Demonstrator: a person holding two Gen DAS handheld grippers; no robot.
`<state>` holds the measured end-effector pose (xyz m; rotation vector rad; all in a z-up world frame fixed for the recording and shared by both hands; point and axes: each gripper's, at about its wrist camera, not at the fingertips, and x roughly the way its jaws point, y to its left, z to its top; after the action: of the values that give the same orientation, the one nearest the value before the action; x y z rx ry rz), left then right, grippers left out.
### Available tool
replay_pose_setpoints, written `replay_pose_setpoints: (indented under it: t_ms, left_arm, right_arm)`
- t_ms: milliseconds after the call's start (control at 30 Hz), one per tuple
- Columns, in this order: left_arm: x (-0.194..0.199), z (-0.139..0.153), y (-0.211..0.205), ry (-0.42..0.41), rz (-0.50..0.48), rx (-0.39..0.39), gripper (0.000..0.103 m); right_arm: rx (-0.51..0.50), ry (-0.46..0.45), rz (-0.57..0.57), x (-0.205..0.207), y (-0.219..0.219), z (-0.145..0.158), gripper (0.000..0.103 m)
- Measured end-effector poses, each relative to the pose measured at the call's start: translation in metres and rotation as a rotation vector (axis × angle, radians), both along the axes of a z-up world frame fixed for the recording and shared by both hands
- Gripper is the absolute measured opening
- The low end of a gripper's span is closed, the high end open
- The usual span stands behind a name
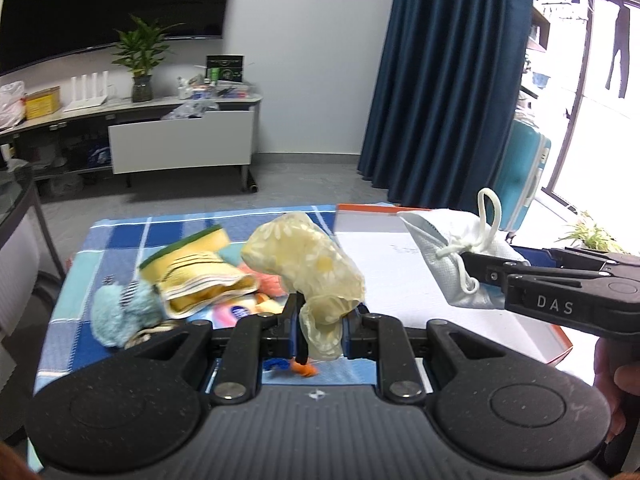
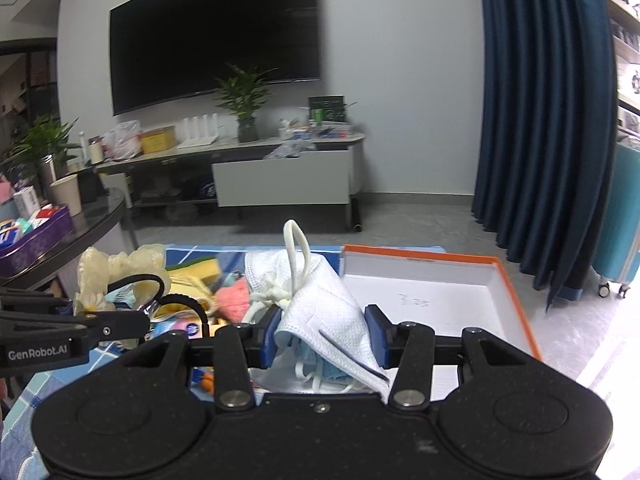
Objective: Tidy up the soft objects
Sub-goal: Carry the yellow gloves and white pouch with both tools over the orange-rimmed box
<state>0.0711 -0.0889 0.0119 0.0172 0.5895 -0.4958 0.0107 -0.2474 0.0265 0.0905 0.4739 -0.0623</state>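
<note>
1. A blue checked cloth (image 1: 120, 236) covers the counter, and the soft things lie on it.
2. A white box with an orange rim (image 2: 516, 280) sits on the right side of the cloth. The part of the box floor that shows is bare, with a little writing on it.
3. The left hand-held gripper (image 1: 322, 320) has its jaws pulled in narrow. They pinch the end of a yellow cloth with white flowers (image 1: 304, 260). The cloth is lifted above the counter and stands up over the jaws.
4. The right hand-held gripper (image 2: 324, 332) has its jaws about half way apart. They squeeze a white face mask (image 2: 332, 304) between the blue pads (image 2: 376, 332). The mask is up in the air, near the left edge of the box. Its white ear loop (image 2: 298, 248) sticks up.
5. A pile of soft things is on the cloth on the left. A yellow sponge with a green side (image 1: 192, 248) lies on top.
6. A yellow striped cloth (image 1: 204, 284) lies just under the sponge.
7. A fluffy light blue toy (image 1: 120, 312) lies beside the striped cloth, on its left.
8. A small pink thing (image 2: 234, 296) lies in the pile. I cannot tell what it is.
</note>
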Motion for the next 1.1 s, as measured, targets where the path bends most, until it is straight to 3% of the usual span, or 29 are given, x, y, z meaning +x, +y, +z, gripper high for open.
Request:
replay_pose_setpoints:
  t_ms: [1100]
  left_arm:
    - [0.033,0.002,-0.086,0.004,-0.177,0.048,0.021]
  right_arm:
    - [0.056,0.005,-0.197,0.010,-0.093,0.003,0.055]
